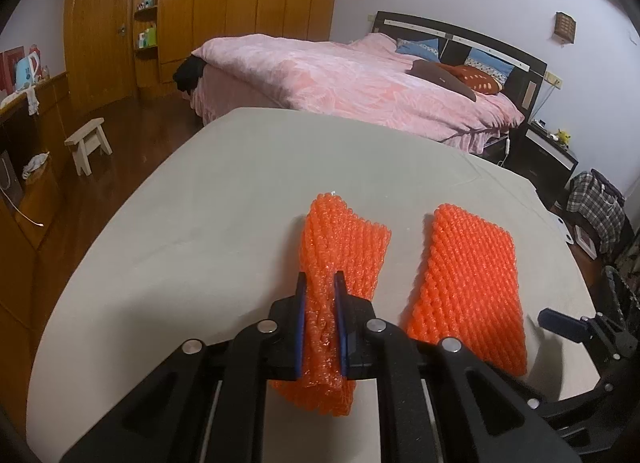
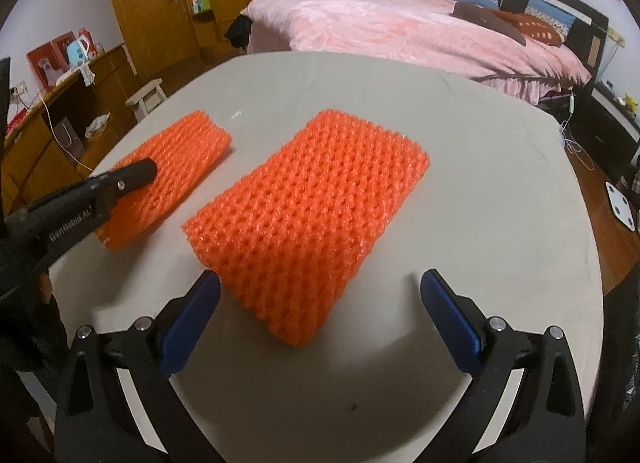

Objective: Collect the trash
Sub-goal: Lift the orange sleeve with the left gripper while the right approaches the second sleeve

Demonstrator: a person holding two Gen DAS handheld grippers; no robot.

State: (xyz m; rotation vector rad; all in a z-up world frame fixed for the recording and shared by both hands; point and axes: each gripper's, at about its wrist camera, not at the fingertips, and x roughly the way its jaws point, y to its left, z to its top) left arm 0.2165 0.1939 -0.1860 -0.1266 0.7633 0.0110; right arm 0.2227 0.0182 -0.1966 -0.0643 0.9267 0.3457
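Note:
Two orange foam fruit nets lie on a grey-white table (image 1: 180,223). My left gripper (image 1: 320,283) is shut on the left net (image 1: 344,239), which is squeezed between the blue pads and bunched. The same net (image 2: 180,159) shows in the right wrist view with the left gripper's finger (image 2: 132,177) on it. The right net (image 1: 468,283) lies flat beside it. In the right wrist view my right gripper (image 2: 320,287) is open, with its blue pads on either side of the near end of the right net (image 2: 308,215). The right gripper's fingertip (image 1: 560,321) shows at the right of the left wrist view.
A bed with a pink cover (image 1: 360,79) stands behind the table (image 2: 500,183). Wooden wardrobes (image 1: 240,3) line the back wall. A small white stool (image 1: 86,141) stands on the wood floor at left. A dark nightstand (image 1: 548,155) and bags (image 1: 596,207) are at right.

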